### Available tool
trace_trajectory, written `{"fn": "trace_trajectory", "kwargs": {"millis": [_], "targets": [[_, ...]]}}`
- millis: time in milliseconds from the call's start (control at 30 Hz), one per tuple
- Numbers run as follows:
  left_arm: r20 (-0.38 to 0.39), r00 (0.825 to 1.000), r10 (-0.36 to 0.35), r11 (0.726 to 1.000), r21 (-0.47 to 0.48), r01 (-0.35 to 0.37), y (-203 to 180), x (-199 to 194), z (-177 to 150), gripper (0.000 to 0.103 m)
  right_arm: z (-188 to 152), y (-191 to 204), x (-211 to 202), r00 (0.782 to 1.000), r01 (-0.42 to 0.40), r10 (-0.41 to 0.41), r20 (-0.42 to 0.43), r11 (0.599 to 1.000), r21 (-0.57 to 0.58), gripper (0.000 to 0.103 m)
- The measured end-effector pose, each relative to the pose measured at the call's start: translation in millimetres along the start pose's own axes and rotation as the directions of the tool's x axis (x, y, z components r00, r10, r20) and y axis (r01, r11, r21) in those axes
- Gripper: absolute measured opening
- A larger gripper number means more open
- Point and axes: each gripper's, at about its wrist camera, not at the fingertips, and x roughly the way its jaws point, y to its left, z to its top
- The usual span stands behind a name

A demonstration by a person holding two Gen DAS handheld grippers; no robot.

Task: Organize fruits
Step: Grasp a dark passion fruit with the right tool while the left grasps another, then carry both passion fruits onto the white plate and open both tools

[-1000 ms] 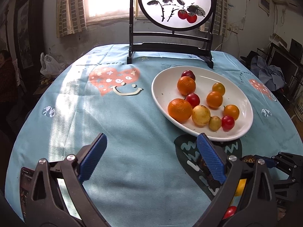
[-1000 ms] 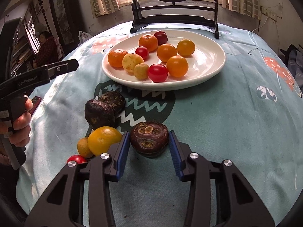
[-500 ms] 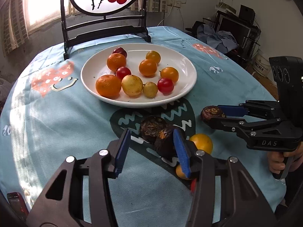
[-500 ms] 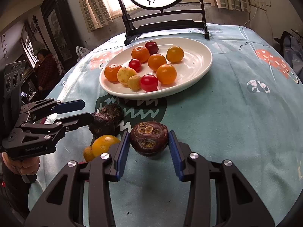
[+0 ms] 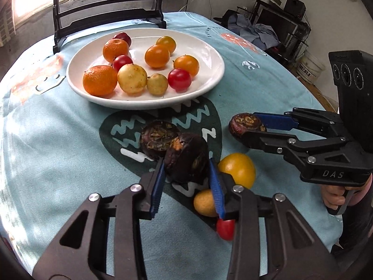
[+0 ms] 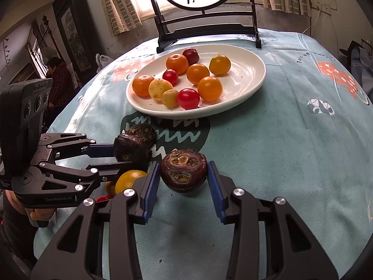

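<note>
between the blue pads of the left gripper (image 5: 186,177) a dark mangosteen (image 5: 186,162) is sitting, and the pads are pressing both its sides, so this gripper is clamping it just above the teal cloth (image 5: 58,151). at about eleven o'clock from it, touching it, a second mangosteen (image 5: 158,137) is lying on the cloth. at three o'clock a yellow fruit (image 5: 237,169) is resting, with a small yellow one (image 5: 204,201) and a red tomato (image 5: 225,228) at about five o'clock. the right gripper (image 6: 184,183) is closing on a third mangosteen (image 6: 184,172): its left pad is touching, but whether the right pad is touching i cannot tell. at twelve o'clock, well beyond both, the white plate (image 6: 251,79) is already holding ten small fruits: oranges, tomatoes and yellow ones. judging by that, the work is looking over half done; six pieces, counting the two being gripped, are waiting outside the plate.
</note>
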Motion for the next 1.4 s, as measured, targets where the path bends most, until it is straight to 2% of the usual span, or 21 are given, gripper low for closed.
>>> {"fn": "trace_trajectory", "kwargs": {"millis": [233,267,833,1033,1200,1400], "targets": [[0.039,0.999,0.018,1.000,0.014,-0.018,-3,-10,1,0.034,-1,1,-3,1.000,0.001,0.000,0.013,1.000,-0.002,0.042],[0.047,0.999,0.016,1.000,0.014,-0.016,-3,-12,2,0.024,0,1,-3,1.000,-0.001,0.001,0.013,1.000,-0.002,0.042],[0.078,0.997,0.013,1.000,0.013,-0.014,-4,-21,3,0.023,0,-2,-4,0.999,-0.004,0.004,0.033,1.000,0.012,0.042],[0.062,0.998,0.019,0.999,0.049,-0.022,-12,-15,1,0.023,0,-1,-5,0.999,-0.006,0.005,0.032,1.000,0.012,0.042],[0.024,0.999,-0.023,0.999,0.033,0.022,-13,-3,3,0.024,0,-1,-6,0.999,-0.007,0.006,0.034,1.000,0.012,0.042],[0.043,0.999,0.003,0.999,0.039,-0.005,-18,-6,2,0.024,0,0,-8,0.999,-0.009,0.009,0.044,1.000,0.014,0.042]]}}
